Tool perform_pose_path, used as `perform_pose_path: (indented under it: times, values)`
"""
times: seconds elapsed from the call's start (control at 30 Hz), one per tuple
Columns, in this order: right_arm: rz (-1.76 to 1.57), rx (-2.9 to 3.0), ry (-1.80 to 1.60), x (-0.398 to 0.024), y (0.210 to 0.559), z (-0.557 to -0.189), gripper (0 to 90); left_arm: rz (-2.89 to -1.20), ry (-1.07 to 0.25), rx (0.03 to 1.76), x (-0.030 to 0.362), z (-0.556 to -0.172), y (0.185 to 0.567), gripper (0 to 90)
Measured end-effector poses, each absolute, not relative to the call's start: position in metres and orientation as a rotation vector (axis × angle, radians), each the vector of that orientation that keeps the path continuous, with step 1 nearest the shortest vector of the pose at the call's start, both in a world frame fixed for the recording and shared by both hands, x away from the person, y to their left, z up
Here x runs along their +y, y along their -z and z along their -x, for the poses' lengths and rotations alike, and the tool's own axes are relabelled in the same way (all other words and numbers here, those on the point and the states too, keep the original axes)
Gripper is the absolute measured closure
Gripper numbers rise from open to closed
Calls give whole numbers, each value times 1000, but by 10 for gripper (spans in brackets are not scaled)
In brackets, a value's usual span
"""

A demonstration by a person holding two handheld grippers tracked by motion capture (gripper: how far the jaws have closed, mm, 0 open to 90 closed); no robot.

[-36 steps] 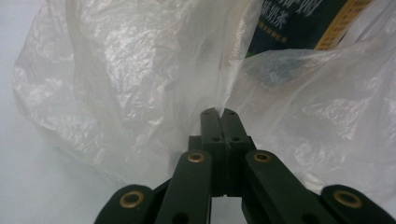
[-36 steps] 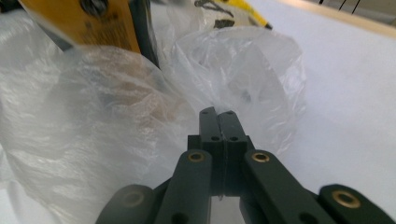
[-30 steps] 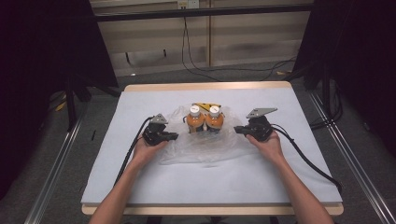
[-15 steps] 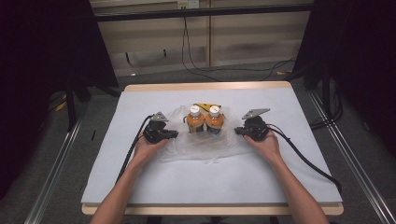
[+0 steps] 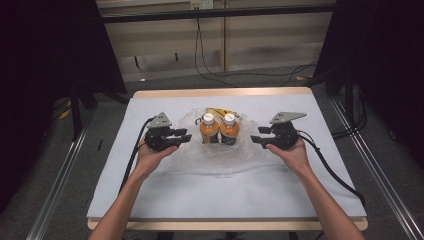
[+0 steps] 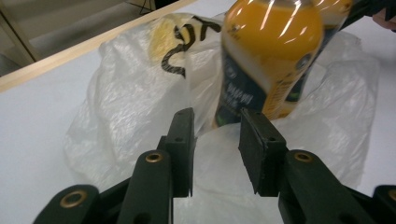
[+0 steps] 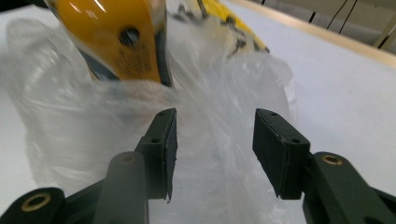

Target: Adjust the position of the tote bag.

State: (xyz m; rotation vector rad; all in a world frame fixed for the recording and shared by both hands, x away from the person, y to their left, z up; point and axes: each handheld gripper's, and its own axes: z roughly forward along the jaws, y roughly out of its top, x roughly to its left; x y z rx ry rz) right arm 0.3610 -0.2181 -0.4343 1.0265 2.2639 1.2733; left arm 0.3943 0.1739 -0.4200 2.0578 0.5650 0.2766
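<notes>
Two orange drink bottles with white caps stand upright side by side on a crumpled clear plastic bag in the middle of the table. My left gripper hovers just left of the bag, pointing at the bottles. My right gripper hovers just right of it, facing the left one. Both pairs of jaws have just been opening and the pads press on nothing. The left gripper looks across bag film at a bottle. The right gripper sees film and a bottle.
A yellow patch with black print shows behind the bottles, at the bag's far side. The white table cover has a wooden rim. A black cable trails from each gripper toward the front. Dark curtains and floor rails flank the table.
Both grippers went from shut to open and lifted a little off the table. The bag film has slackened around the bottles, which stay in place.
</notes>
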Motion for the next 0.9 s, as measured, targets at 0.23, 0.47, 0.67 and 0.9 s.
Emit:
perform_pose_path:
  times: [0.23,0.47,0.67,0.9]
  values:
    - [-981,2269,-1384,-209,418,-367,806,-2161,-230,555,147,-406,434,820]
    - [-1014,2301,-1391,-193,422,-391,871,-2182,-192,606,143,-424,452,822]
    - [-1018,2406,-1317,-179,441,-400,884,-2228,-191,613,135,-428,464,807]
    - [-984,2542,-1127,-169,465,-399,900,-2281,-209,614,133,-432,470,805]
